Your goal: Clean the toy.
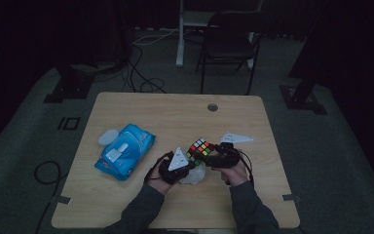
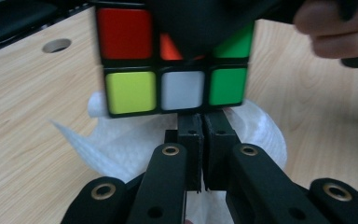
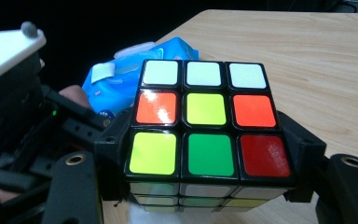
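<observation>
So: one puzzle cube (image 1: 200, 147), held off the table just right of centre in the high view, lower half of the frame. The right gripper (image 3: 209, 186) is clamped on it, jaws pressing the cube's two opposite sides in the right gripper view, where the cube (image 3: 204, 140) sits dead centre with its white-row face up.

The left gripper (image 2: 200, 154) has its jaws together, or nearly so, with a thin slit between the pads and nothing gripped. They sit just under the cube (image 2: 175, 70), with a crumpled white cloth (image 2: 121, 144) beneath on the wood.

The step looks like wiping or turning the cube while the right holds it. To do it well: keep the right clamp square on the middle layer so the cube doesn't pivot. Bring the left in from below, and part its jaws before trying to take the cloth or a cube layer. Don't push up hard, or the cube could slip out of the clamp.

Counts: one cube, one white cloth (image 1: 195, 175), one blue wipes pack (image 1: 124, 151) at left of centre, one small white oval object (image 1: 108, 137) beside it at its upper left, one table (image 1: 141, 105), two grippers.
</observation>
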### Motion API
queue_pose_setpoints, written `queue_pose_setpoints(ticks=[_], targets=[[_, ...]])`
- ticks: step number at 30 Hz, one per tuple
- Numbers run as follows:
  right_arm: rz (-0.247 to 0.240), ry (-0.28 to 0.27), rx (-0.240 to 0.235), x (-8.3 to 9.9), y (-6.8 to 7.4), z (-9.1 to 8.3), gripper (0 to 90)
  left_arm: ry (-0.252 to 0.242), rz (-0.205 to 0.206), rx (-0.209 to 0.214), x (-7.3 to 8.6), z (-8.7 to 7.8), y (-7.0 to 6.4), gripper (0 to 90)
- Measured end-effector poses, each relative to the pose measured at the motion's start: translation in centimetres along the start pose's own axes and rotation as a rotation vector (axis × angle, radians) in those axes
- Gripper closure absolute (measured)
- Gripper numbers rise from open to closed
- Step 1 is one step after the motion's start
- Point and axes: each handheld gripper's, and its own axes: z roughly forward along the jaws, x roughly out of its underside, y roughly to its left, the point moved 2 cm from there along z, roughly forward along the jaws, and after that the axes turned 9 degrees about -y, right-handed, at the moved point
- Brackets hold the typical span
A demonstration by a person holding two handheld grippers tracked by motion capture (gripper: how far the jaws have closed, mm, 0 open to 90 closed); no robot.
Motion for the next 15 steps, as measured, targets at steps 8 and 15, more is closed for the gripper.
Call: queue_pose_setpoints(ticks=[8,15], targets=[[0.007,-0.007,0.045,-0.1,-0.6,0.0,33.8,-0.003,0.005,0.015,-0.1,0.1,-0.4,88.4],[0.002,-0.005,0.059,0.0,-1.0,-0.5,33.8,-0.013,-0.006,-0.019,-0.2,-0.6,0.6,88.3]])
